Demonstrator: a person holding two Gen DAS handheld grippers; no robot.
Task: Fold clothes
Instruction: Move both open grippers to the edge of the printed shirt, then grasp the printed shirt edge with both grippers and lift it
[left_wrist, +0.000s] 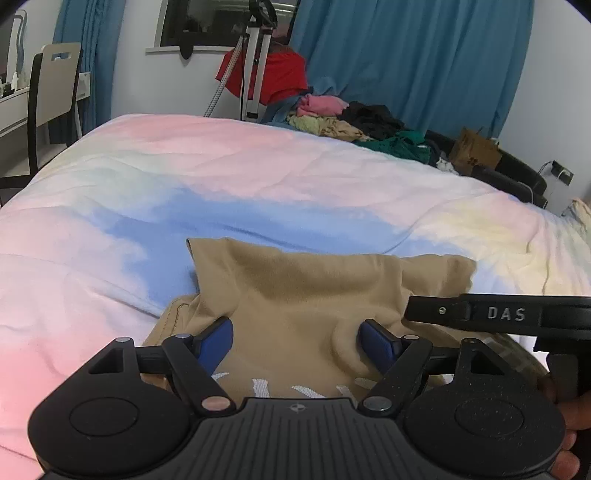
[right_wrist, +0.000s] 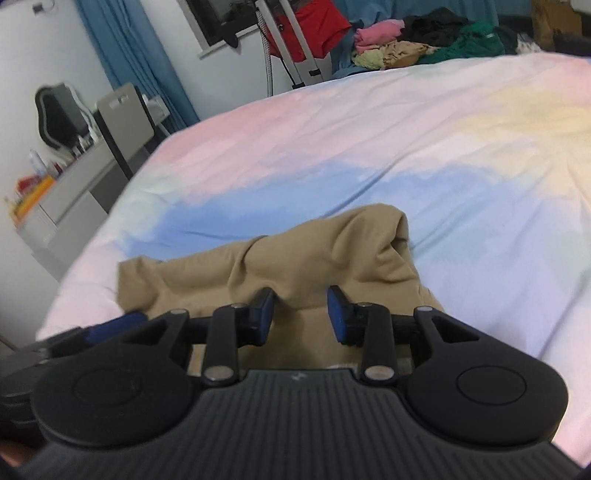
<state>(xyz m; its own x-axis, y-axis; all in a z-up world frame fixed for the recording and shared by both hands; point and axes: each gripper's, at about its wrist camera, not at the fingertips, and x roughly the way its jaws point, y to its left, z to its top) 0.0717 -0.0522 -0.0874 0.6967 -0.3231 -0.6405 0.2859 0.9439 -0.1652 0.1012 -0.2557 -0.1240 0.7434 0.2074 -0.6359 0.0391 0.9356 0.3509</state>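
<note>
tan garment (left_wrist: 295, 291) lies bunched on the near part of the bed cover (left_wrist: 258, 166), a pastel pink, blue and yellow quilt; white lettering on the cloth shows just in front of the left tool's body. left gripper (left_wrist: 297, 341) sits low over the garment with blue pads (left_wrist: 218, 341) spread wide, released, cloth lying between and under them but not pinched. a small rolled fold of fabric touches the inner side of the right-hand pad. right gripper (right_wrist: 301, 308) also over the garment, its blue pads (right_wrist: 338, 310) parted with a ridge of tan cloth rising in the gap; the fingers are apart and not closed on it, so released too. in the left wrist view the right tool's black arm marked "das" crosses in from the right edge, just above the garment, with part of a hand (left_wrist: 565, 428) at the lower right. in the right wrist view the garment's far edge humps up in a thick fold toward the blue patch of the quilt. far side of the bed: pile of clothes (left_wrist: 351, 122), pink, black, green, beige. blue curtain (left_wrist: 406, 59) behind it, red cloth (left_wrist: 273, 74) hanging on a stand, chair (left_wrist: 55, 92) at the left by a desk. right wrist view is somewhat blurred.
</note>
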